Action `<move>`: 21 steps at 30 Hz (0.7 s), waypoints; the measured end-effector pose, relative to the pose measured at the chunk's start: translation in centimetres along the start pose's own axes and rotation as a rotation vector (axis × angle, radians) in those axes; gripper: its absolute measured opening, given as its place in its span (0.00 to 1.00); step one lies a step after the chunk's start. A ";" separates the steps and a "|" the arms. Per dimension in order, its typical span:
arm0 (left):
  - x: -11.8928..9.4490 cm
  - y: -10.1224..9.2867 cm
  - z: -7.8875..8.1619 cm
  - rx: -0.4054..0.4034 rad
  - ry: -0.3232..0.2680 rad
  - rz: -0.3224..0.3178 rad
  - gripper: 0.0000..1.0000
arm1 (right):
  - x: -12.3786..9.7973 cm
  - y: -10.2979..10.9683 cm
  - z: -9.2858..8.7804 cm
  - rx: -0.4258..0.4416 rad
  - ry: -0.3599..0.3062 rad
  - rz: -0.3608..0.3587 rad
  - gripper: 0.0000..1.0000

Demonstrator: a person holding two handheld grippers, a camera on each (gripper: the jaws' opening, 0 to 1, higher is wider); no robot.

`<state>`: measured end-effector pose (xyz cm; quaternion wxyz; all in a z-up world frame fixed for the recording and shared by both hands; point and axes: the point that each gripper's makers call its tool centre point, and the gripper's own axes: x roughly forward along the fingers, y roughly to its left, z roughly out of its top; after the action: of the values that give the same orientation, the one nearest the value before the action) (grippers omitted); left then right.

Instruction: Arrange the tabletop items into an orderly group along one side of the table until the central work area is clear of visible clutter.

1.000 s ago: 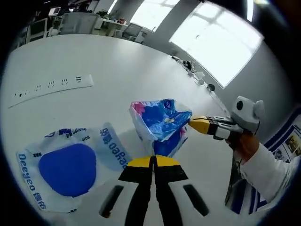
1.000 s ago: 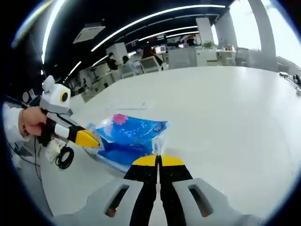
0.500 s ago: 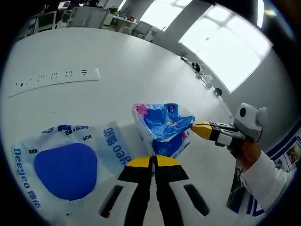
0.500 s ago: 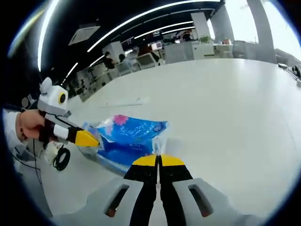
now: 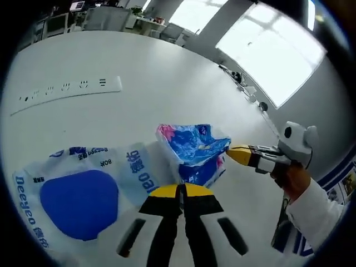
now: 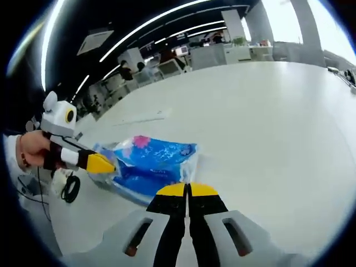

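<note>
Broad white tabletop [image 5: 139, 72], mostly bare, in an open office: bright windows at 1 o'clock in the left gripper view, ceiling light strips and desks at 12 in the right gripper view. White power strip [image 5: 67, 92] lying at 10 o'clock. Large white-and-blue Deeyeo tissue pack [image 5: 78, 200] flat at 8 o'clock. Blue floral tissue pack [image 5: 192, 150] near centre, just beyond left claw [image 5: 179, 192], its jaws pressed together on the pack's near edge. Right claw [image 5: 231, 153] reaching in from 3 o'clock, hand [image 5: 289, 178] and white sleeve behind, yellow tips closed on the pack's far corner. Same pack [image 6: 153, 167] at 9 o'clock in the right gripper view.
</note>
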<state>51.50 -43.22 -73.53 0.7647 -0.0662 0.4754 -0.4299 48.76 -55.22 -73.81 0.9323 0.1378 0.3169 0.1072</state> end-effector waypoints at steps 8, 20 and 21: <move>0.0 0.0 0.0 0.001 -0.001 0.000 0.00 | 0.2 -0.3 0.1 0.020 -0.001 -0.008 0.00; -0.5 0.3 0.1 0.008 0.002 0.015 0.00 | 0.4 -0.2 0.0 0.025 0.000 -0.020 0.00; -0.5 0.3 0.1 0.008 0.001 0.015 0.00 | 0.4 -0.2 0.0 0.029 0.000 -0.019 0.00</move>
<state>51.63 -42.68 -73.28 0.7679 -0.0597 0.4745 -0.4262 49.07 -55.31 -74.13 0.9312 0.1481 0.3196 0.0937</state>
